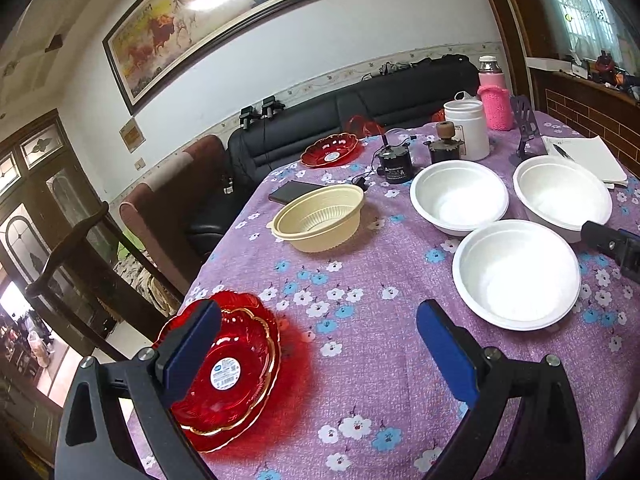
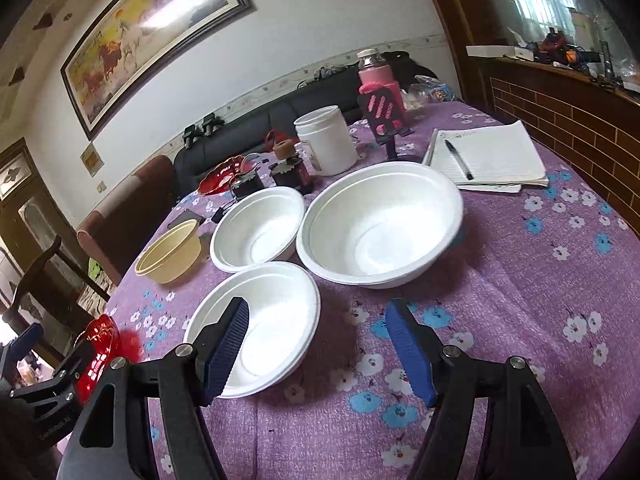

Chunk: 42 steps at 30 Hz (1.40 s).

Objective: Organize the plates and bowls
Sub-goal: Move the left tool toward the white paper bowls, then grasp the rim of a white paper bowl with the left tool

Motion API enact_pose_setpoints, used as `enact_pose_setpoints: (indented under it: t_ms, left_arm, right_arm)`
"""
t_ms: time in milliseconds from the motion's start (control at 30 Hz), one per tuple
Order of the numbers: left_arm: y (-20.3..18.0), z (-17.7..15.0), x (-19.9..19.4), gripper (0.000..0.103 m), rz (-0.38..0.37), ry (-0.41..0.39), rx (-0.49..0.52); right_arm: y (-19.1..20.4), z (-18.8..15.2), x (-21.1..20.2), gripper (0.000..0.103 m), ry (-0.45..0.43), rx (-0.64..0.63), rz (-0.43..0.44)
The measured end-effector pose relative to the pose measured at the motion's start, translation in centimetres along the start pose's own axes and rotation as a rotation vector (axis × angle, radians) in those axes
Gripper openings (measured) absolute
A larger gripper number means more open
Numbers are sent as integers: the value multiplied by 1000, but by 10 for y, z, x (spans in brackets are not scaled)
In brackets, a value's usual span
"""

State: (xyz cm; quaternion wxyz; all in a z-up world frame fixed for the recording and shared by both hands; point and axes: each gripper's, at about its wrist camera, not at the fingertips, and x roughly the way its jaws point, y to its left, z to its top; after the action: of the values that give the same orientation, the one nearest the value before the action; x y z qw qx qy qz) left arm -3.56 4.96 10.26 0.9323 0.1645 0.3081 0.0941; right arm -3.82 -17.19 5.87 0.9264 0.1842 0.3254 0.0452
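Observation:
A red glass plate [image 1: 236, 376] with a gold rim, apparently lying on a second one, sits at the table's near left corner. My left gripper [image 1: 320, 346] is open above it, with its left finger [image 1: 192, 348] over the plate's left part. Three white bowls stand together: a near one [image 2: 272, 324], a middle one [image 2: 258, 228] and a larger one [image 2: 380, 224]. My right gripper [image 2: 318, 354] is open, with the near bowl's right rim between its jaws and nothing gripped. A beige bowl [image 1: 320, 218] and another red plate [image 1: 330, 150] stand farther back.
On the purple flowered tablecloth [image 2: 520, 300] at the back are a white jar [image 2: 326, 140], a pink bottle [image 2: 378, 76], a phone stand [image 2: 386, 120], a notebook with a pen [image 2: 492, 156], small black devices [image 1: 394, 166] and a phone [image 1: 292, 192]. A wooden chair [image 1: 80, 248] stands by the left edge.

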Motion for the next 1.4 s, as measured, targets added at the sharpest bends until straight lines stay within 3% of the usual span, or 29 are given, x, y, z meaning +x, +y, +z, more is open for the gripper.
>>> enact_pose_setpoints:
  t_ms: [467,733,1000,1067,1300,1400]
  left_arm:
    - [-4,5,17,98,-27,29,-5]
    - [10,33,70,98,-364,228,-205]
    - [-28,39,125,97,-429,344,-230]
    - [-40,34,133,89,-447,372,-233]
    - [-60,25,141,76,-479,390,-212]
    - [-66,23,147,58,-502,408,-205]
  right_arm:
    - [-2,0,32,75,101,50,38]
    - [-4,2,53,75,136,105,55]
    - [-8,-1,57,74,133,102,50]
    - [-7,-1,57,73,129,95,48]
    - [0,-3,57,68,126,58,45]
    - [1,-4,59,64,128,49,48]
